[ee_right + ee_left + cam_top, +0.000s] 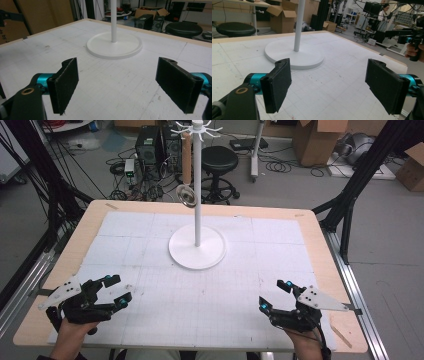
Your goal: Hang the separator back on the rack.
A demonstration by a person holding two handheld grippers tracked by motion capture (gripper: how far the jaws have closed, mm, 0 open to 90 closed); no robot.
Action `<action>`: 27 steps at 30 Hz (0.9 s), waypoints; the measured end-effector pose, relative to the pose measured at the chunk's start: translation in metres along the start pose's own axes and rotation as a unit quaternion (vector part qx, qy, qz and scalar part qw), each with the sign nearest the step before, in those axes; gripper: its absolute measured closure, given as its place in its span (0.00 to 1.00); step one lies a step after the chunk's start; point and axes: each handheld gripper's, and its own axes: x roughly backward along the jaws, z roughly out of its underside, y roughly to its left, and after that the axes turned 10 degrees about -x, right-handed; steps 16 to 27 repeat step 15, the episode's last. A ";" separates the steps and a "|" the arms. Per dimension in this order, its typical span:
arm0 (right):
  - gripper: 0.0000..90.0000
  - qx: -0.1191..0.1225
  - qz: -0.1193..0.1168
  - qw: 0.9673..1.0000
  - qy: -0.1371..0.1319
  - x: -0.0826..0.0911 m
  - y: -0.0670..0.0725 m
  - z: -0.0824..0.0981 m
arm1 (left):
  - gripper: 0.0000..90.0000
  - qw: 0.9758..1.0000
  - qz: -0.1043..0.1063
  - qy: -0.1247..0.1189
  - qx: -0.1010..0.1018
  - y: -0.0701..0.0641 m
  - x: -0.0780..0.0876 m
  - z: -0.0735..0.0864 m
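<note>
In the high view the stand [197,195] reaches the top edge, which clips its crown of hooks. Both gripper views cut its pole [299,25] off at the top edge, so the hooks and the hanging strainer [188,196] are out of frame. The bottom edge crops the person's forearms. The strainer's mesh is too small to make out.

A wooden table [310,227] bears a white gridded mat [260,270] and a white stand [197,251].

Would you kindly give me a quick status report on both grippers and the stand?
Left gripper, right gripper: open, empty, near table edge. White stand upright mid-table, ladle hanging from it. Path clear.
</note>
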 end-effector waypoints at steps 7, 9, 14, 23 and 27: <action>0.20 -0.005 -0.004 1.000 -0.006 0.001 0.000 -0.001 | 0.24 1.000 -0.004 -0.002 0.004 0.002 0.002 0.000; 0.20 -0.005 -0.004 1.000 -0.006 0.001 0.000 -0.001 | 0.24 1.000 -0.005 -0.003 0.004 0.001 0.002 0.000; 0.19 -0.011 -0.003 1.000 -0.006 0.001 -0.001 -0.001 | 0.24 1.000 -0.004 -0.001 0.002 0.001 0.002 0.000; 0.19 -0.010 -0.003 1.000 -0.008 0.001 -0.001 -0.001 | 0.24 1.000 -0.004 -0.001 0.003 0.001 0.002 0.001; 0.19 -0.010 -0.003 1.000 -0.008 0.001 -0.001 -0.001 | 0.24 1.000 -0.004 -0.001 0.003 0.001 0.002 0.001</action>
